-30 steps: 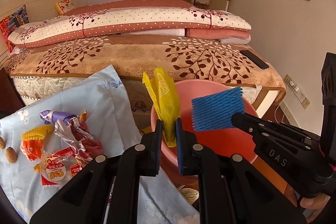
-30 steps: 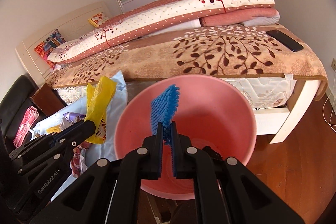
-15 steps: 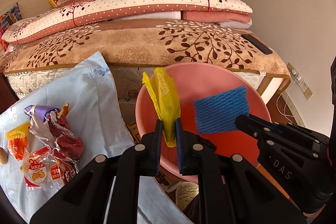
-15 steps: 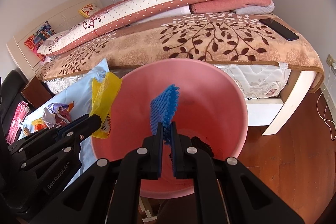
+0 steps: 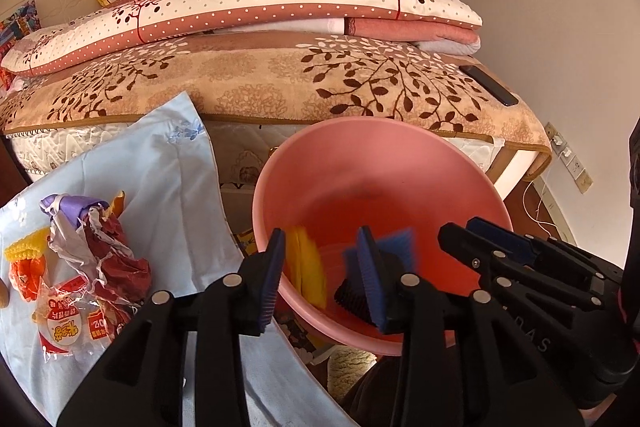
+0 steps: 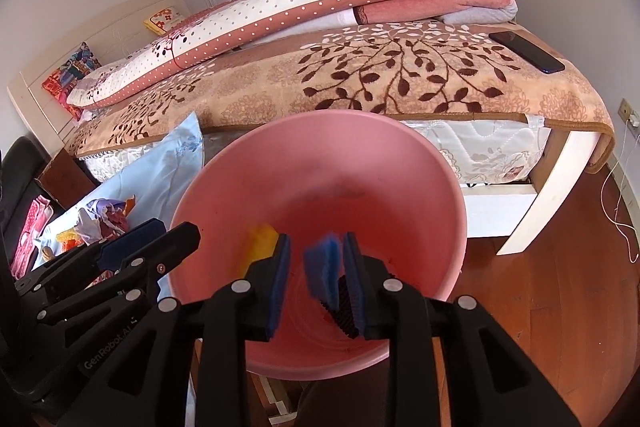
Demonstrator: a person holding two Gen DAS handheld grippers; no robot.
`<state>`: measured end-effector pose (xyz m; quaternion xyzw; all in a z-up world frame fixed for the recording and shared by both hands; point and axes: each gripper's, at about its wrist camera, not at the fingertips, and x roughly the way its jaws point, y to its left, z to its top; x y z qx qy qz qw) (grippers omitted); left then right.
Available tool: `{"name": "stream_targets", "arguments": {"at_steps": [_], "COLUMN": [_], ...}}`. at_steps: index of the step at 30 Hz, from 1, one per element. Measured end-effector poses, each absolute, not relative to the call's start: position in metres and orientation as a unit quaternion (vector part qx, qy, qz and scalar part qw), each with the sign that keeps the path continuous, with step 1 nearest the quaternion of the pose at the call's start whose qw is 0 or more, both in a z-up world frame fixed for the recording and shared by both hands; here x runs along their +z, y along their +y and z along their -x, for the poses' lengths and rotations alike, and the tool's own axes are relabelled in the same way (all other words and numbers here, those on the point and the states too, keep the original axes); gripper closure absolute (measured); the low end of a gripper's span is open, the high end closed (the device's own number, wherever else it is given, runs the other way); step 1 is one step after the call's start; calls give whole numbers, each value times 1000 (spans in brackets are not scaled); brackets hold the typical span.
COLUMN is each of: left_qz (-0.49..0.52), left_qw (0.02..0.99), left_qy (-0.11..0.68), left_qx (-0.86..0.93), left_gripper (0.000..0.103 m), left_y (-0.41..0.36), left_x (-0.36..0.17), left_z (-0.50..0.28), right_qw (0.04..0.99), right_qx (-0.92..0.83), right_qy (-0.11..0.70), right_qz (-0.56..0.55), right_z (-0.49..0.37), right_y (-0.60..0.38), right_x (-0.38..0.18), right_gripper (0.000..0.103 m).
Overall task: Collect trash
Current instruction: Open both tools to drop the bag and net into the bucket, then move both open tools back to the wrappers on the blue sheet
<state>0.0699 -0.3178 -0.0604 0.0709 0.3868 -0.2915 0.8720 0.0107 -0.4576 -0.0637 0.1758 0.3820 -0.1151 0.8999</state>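
Left wrist view: left gripper [image 5: 320, 275] jaws just opened, nothing pinched; yellow wrapper [image 5: 306, 269] blurred, inside pink basin [image 5: 472, 163], long axis upright, low end toward basin floor. Wrapper pile [image 5: 86, 251] on blue cloth [image 5: 160, 179] left of basin.

Right wrist view: right gripper [image 6: 314, 275] jaws just opened above basin [image 6: 440, 163], pads clear of blue foam net [image 6: 320, 269]; net blurred, inside basin, long axis upright.

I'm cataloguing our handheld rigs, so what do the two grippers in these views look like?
Both are matte black plastic with two long angular fingers, silver round bolt heads along them, and ribbed blue pads lining the jaws. The left gripper carries white "GenRobot.AI" lettering on its side, seen from the right wrist view. The right gripper shows faint "DAS" lettering in the left wrist view. No cables or sleeves are visible.
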Motion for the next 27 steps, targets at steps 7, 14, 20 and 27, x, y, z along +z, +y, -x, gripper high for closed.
{"name": "stream_targets", "arguments": {"at_steps": [7, 14, 20, 27], "left_qz": [-65, -62, -52, -49], "left_qw": [877, 887, 895, 910], "left_qy": [373, 352, 343, 325], "left_qx": [-295, -292, -280, -252], "left_gripper": [65, 65, 65, 65], "left_y": [-314, -304, -285, -253], "left_x": [-49, -34, -24, -17], "left_z": [-63, -54, -49, -41], "right_qw": [903, 912, 920, 929], "right_qx": [-112, -98, -80, -38], "right_qy": [375, 358, 347, 339], "right_qz": [-175, -176, -166, -145], "right_z": [-8, -1, 3, 5], "right_y": [-454, -444, -428, -397], "right_x": [-58, -47, -38, -31], "right_gripper": [70, 70, 69, 69]}}
